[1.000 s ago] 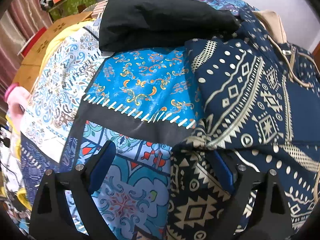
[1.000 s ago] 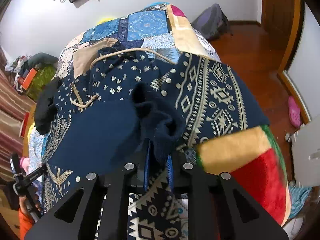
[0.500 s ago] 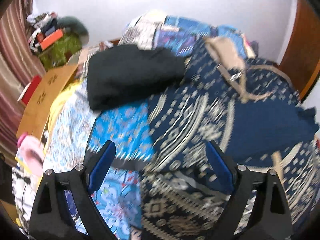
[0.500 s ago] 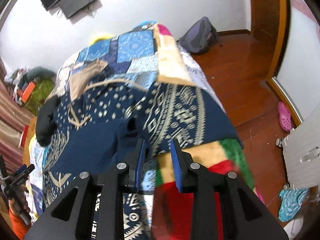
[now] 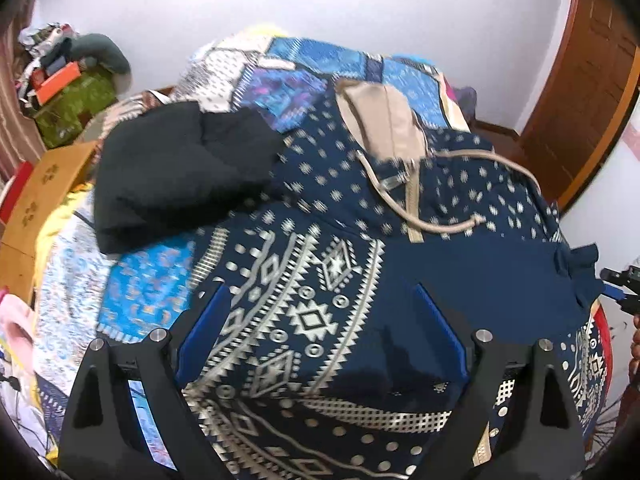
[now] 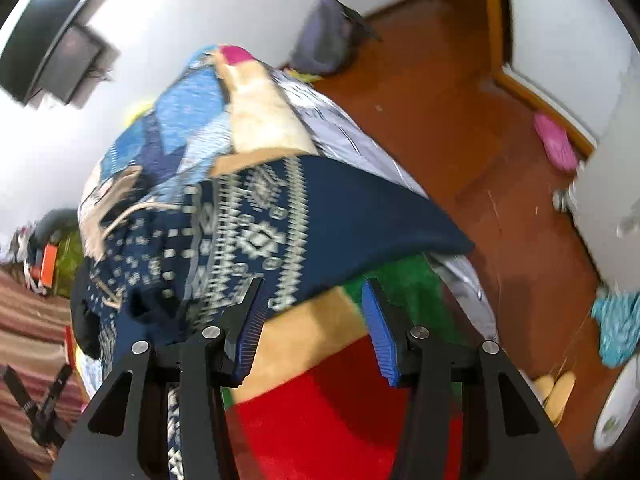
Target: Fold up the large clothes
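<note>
A navy hoodie with cream geometric print [image 5: 312, 288] lies spread on the bed, its beige-lined hood [image 5: 384, 124] and drawstring toward the wall. One sleeve is folded across the body, its plain navy cuff [image 5: 576, 276] at the right. My left gripper [image 5: 320, 332] is open and empty, hovering over the hoodie's lower body. My right gripper [image 6: 310, 330] is open and empty above the bed's edge, beside the hoodie's other sleeve [image 6: 360, 220]. It also shows at the right edge of the left wrist view [image 5: 620, 288].
A folded black garment [image 5: 180, 172] lies on the patchwork bedspread [image 5: 140, 284] left of the hoodie. The bed's right edge drops to a wooden floor [image 6: 480, 140] with a backpack [image 6: 328, 36], pink slippers [image 6: 554, 146] and a door frame. Boxes and clutter [image 5: 64, 92] stand left.
My right gripper has let go of the sleeve cuff, opened and swung right toward the bed edge. My left gripper has lifted and moved right over the hoodie, staying open.
</note>
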`<state>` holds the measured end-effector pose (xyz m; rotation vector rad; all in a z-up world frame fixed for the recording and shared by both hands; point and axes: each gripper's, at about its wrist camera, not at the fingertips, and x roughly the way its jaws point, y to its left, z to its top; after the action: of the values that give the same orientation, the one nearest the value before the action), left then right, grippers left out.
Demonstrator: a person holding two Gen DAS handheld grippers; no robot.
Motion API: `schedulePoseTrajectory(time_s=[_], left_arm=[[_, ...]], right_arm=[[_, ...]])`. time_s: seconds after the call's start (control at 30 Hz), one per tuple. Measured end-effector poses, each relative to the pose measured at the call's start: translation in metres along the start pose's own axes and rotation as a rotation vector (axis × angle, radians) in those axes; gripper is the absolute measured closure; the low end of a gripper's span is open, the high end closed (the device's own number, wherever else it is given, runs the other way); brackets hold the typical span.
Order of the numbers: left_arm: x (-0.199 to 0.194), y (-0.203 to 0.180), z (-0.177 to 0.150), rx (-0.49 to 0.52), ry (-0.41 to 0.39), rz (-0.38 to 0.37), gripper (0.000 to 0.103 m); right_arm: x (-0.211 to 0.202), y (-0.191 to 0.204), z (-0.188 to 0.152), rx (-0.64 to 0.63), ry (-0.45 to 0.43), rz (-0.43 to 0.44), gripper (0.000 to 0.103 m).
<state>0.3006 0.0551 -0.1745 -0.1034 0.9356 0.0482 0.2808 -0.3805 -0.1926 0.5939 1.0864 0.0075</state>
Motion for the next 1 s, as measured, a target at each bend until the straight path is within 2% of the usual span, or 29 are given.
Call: schedulePoseTrajectory(time_s=[0.17,0.33,0.47,0.6,0.63,0.7,0.73,0.83,1.0], left_arm=[[0.026,-0.006,-0.012,-0.020,0.075,-0.044,0.011],[0.046,-0.005,-0.019,-0.050,0.120,-0.048,0.011],[0.056,-0.005,-0.023,-0.062,0.147,-0.051,0.011],[0.055,-0.007,-0.025,-0.055,0.141,-0.044,0.011],[0.054,-0.007,-0.025,-0.052,0.136,-0.041,0.011],[0.049,-0.008,-0.024,-0.045,0.124,-0.035,0.011],[0.046,-0.008,-0.023,-0.042,0.117,-0.033,0.011],[0.037,-0.005,-0.019,-0.041,0.096,-0.030,0.011],[0.020,0.003,-0.016,-0.050,0.059,-0.034,0.011]], right_arm=[[0.025,-0.018,0.005,0.081,0.058,0.031,0.058],[0.046,-0.029,0.019,0.162,0.077,0.063,0.057],[0.062,-0.035,0.034,0.216,0.087,0.046,0.057],[0.070,-0.037,0.048,0.249,0.082,0.016,0.059],[0.069,-0.036,0.050,0.251,0.071,0.006,0.062],[0.066,-0.032,0.053,0.227,0.052,-0.028,0.087],[0.064,-0.028,0.055,0.212,0.039,-0.049,0.091],[0.045,-0.014,0.057,0.157,-0.024,-0.058,0.095],[-0.018,0.029,0.057,0.021,-0.194,-0.051,0.096]])
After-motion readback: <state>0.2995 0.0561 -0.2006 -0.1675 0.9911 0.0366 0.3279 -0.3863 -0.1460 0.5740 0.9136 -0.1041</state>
